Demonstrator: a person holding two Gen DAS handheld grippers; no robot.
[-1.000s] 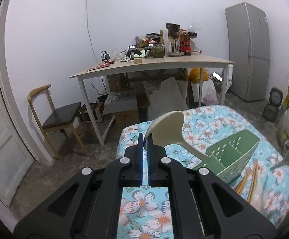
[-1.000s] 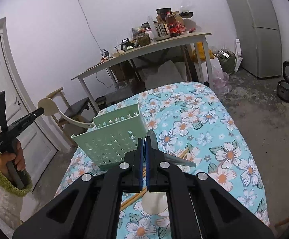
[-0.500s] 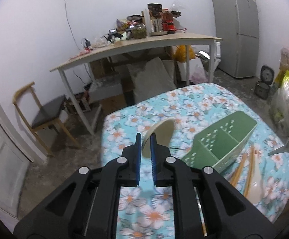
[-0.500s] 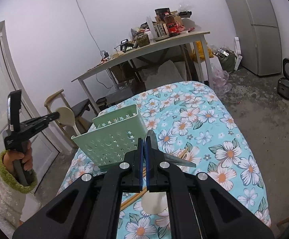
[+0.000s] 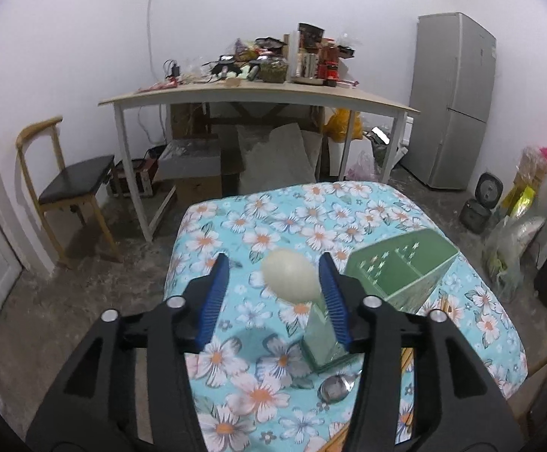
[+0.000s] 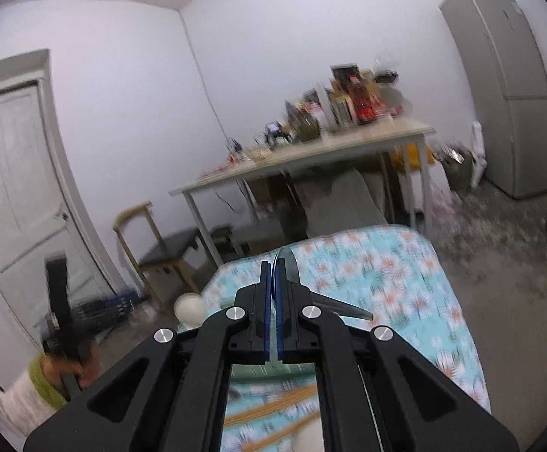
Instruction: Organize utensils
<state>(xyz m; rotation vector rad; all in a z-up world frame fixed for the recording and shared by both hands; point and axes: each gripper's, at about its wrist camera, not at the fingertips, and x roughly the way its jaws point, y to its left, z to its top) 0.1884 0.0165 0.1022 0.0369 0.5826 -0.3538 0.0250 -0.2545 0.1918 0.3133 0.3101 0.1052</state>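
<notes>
since the left gripper [image 5: 273, 286] is opening with the cream spoon [image 5: 290, 277] loose between its jaws, above the green caddy [image 5: 397, 275] on the floral cloth, the spoon could tip out. only the right wrist view shows the right gripper [image 6: 272, 263] clamped on a knife [image 6: 329, 303]; chopsticks [image 6: 269, 406] lie below.

Likely a home: fridge [image 5: 454, 101], cluttered table [image 5: 258, 94].
</notes>
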